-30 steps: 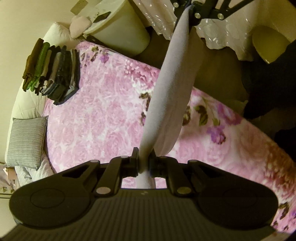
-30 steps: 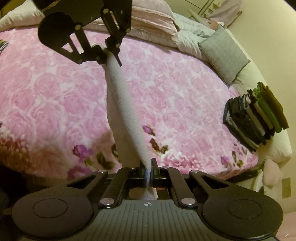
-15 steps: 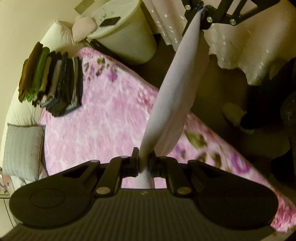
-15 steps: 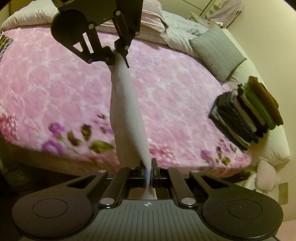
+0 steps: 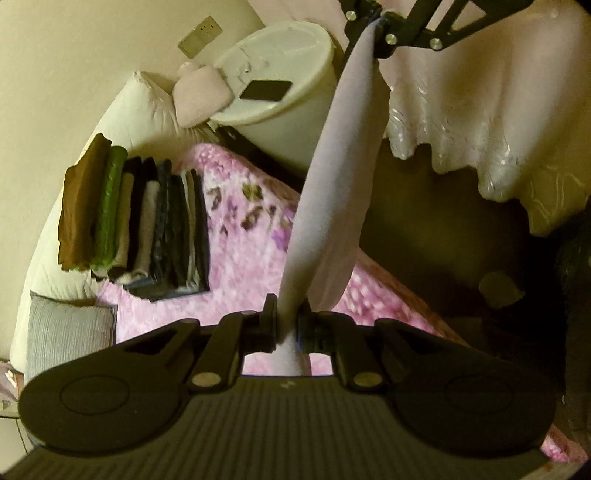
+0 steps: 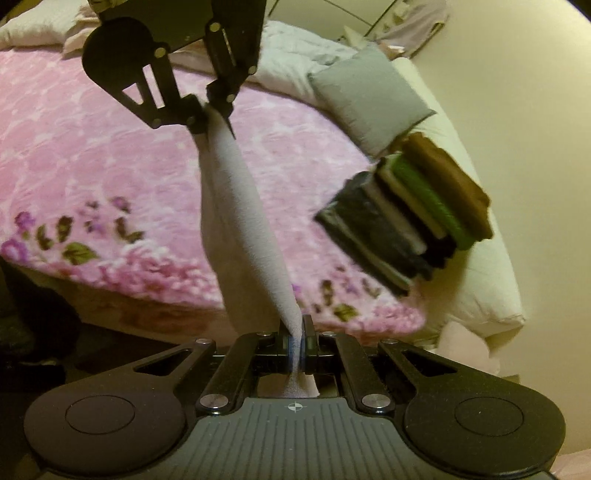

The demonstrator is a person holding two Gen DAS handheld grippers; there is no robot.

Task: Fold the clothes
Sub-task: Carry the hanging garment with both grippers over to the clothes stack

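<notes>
A pale grey folded cloth (image 5: 332, 206) hangs stretched between my two grippers above the edge of the pink floral bed (image 5: 243, 258). My left gripper (image 5: 287, 325) is shut on one end of it. At the top of the left wrist view, the right gripper (image 5: 380, 27) pinches the other end. In the right wrist view my right gripper (image 6: 296, 341) is shut on the cloth (image 6: 236, 221), and the left gripper (image 6: 212, 110) holds its far end over the bed (image 6: 92, 166). A stack of folded clothes (image 6: 406, 214) lies on the bed near its edge.
The stack of folded clothes (image 5: 133, 218) sits beside a white cushion (image 5: 136, 107) and a grey pillow (image 5: 66, 336). A round white bin (image 5: 280, 110) with a dark phone (image 5: 265, 90) on its lid stands beyond the bed. A pale lacy cloth (image 5: 480, 110) hangs at right over dark floor.
Both grippers have carried the taut cloth sideways toward the stack of folded clothes and slightly up. The stack and white bin look larger and closer now. The grips are unchanged.
</notes>
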